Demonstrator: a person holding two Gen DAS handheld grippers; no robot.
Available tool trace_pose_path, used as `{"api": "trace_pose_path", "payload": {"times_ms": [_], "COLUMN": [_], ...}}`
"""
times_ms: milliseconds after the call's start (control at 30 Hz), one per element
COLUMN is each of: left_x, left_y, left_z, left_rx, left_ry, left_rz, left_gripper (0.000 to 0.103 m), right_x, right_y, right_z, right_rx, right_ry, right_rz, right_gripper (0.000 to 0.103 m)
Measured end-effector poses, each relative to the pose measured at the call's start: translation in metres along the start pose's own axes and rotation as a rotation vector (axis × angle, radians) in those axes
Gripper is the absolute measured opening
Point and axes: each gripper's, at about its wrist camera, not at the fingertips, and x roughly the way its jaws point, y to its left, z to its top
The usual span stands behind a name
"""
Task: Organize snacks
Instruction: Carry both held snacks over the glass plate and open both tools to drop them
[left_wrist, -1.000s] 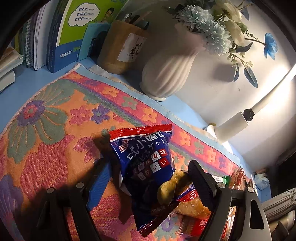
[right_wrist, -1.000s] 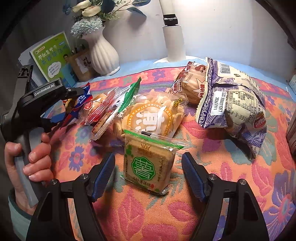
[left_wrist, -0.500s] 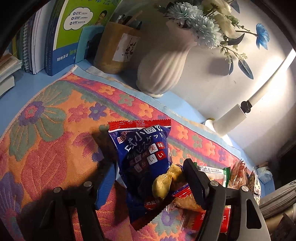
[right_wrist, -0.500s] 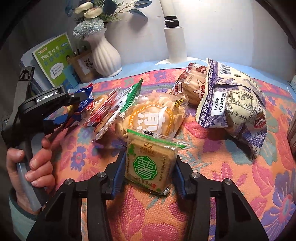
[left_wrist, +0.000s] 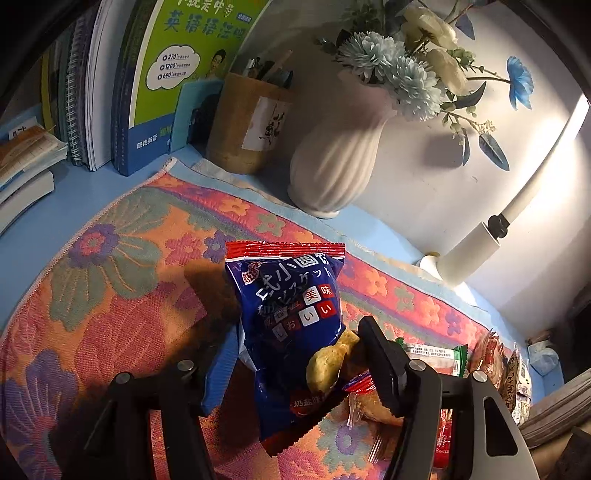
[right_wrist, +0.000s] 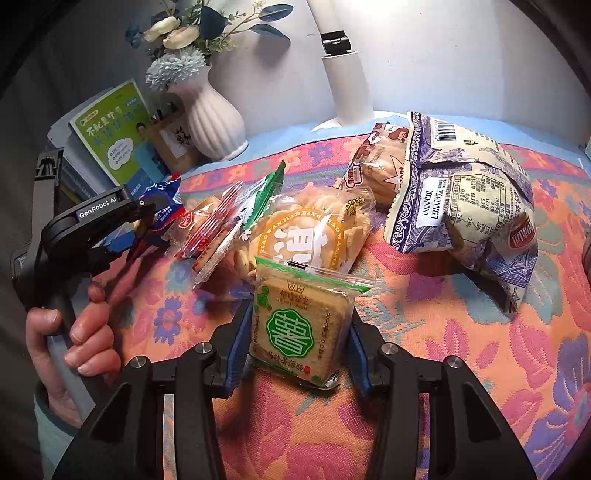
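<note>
My left gripper is shut on a blue snack bag with a red top seal and holds it upright over the flowered cloth. It also shows in the right wrist view at the left, in a hand. My right gripper is shut on a green-labelled cracker pack at the near side of the cloth. Behind it lie a round biscuit bag, a red-striped clear pack, a brown biscuit bag and a big blue-and-cream chip bag.
A white ribbed vase with flowers, a brown pen holder and standing books line the back left. A white lamp post stands at the back wall. More snack packs lie right of my left gripper.
My right gripper closed on the cracker pack, from wide open to gripping its sides. My left gripper's jaws drew in on the blue bag and moved it slightly toward the back left.
</note>
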Motion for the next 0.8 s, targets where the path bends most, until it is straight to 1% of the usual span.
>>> {"api": "trace_pose_path", "payload": {"times_ms": [167,300,467,600,700,800], "left_x": [-0.001,-0.003,-0.007,-0.018,-0.034,-0.052], "left_y": [0.000,-0.003,-0.008,-0.014,-0.019,-0.027], "left_z": [0.001,-0.001,-0.004,-0.009,-0.020,-0.039], "left_rx": [-0.002,0.016,0.051,0.083,0.093,0.104], "left_ry": [0.001,-0.007,-0.033,-0.069,-0.067,-0.051], "left_rz": [-0.018,-0.017,0.012,0.029,-0.011,-0.063], "left_gripper": [0.062,0.062,0.062,0.062,0.062,0.062], "right_x": [-0.006,-0.010,-0.021,-0.037,-0.055,-0.073], "right_y": [-0.010,-0.011,-0.005,-0.006,-0.015,-0.029], "right_z": [0.000,-0.001,-0.004,-0.020,-0.036,-0.052], "right_rx": [0.055,0.053,0.008,-0.007,0.008,0.035], "right_ry": [-0.017,-0.036,-0.083,-0.094,-0.092,-0.088], "right_rz": [0.049,0.063,0.034,0.022,0.030,0.022], "right_gripper": [0.045,0.045,0.045,0.045,0.045,0.045]}}
